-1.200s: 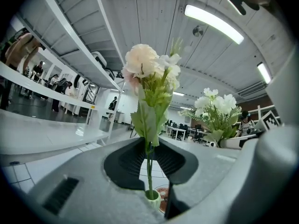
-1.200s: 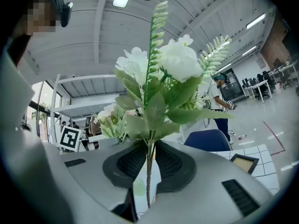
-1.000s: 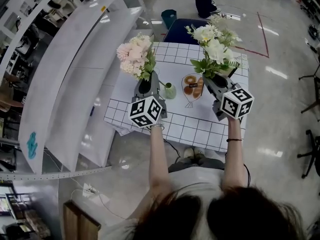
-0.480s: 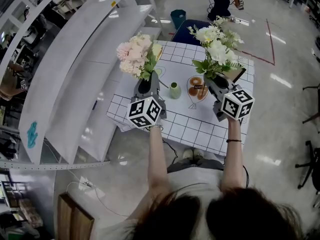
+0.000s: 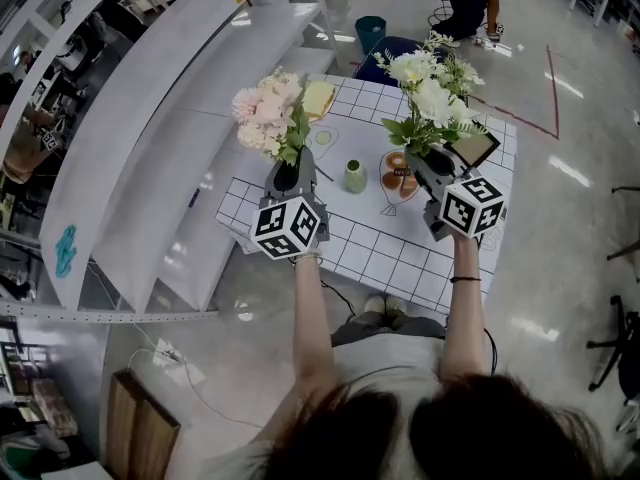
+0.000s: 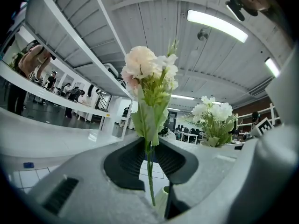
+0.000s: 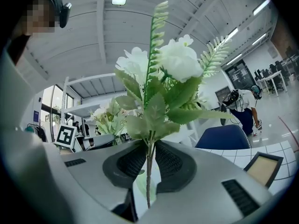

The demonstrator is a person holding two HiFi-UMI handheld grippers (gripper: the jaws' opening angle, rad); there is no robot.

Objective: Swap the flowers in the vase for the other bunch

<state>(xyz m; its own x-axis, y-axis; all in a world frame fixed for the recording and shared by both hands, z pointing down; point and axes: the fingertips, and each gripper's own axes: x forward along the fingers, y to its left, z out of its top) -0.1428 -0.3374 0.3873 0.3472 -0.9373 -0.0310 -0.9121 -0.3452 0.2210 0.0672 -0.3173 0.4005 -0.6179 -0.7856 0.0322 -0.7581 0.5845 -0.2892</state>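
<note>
Gripping one bunch each, both tongs point level above the near half of the worktop (image 5: 380,253), which is covered by a checked cloth. The left tongs (image 6: 150,146) are clenched on the thin green stems of the pink bunch (image 5: 268,118), whose blooms stand upright above the worktop's left edge. The right tongs (image 7: 149,160) are clenched on the stem of the white bunch (image 5: 428,96), with its blooms and fern-like leaves upright over the right half of the worktop. The two bunches are well apart.

The small green vase (image 5: 355,176) stands upright near the middle of the worktop, between the two tongs and apart from both bunches. Just right of it lies a plate (image 5: 397,197) with browned pastries, partly hidden by the right tongs. A yellow pad (image 5: 318,96) lies near the far left corner, just beside the pink blooms in the head view. A dark-rimmed frame (image 5: 474,148) sits by the right edge, close to the right tongs.
</note>
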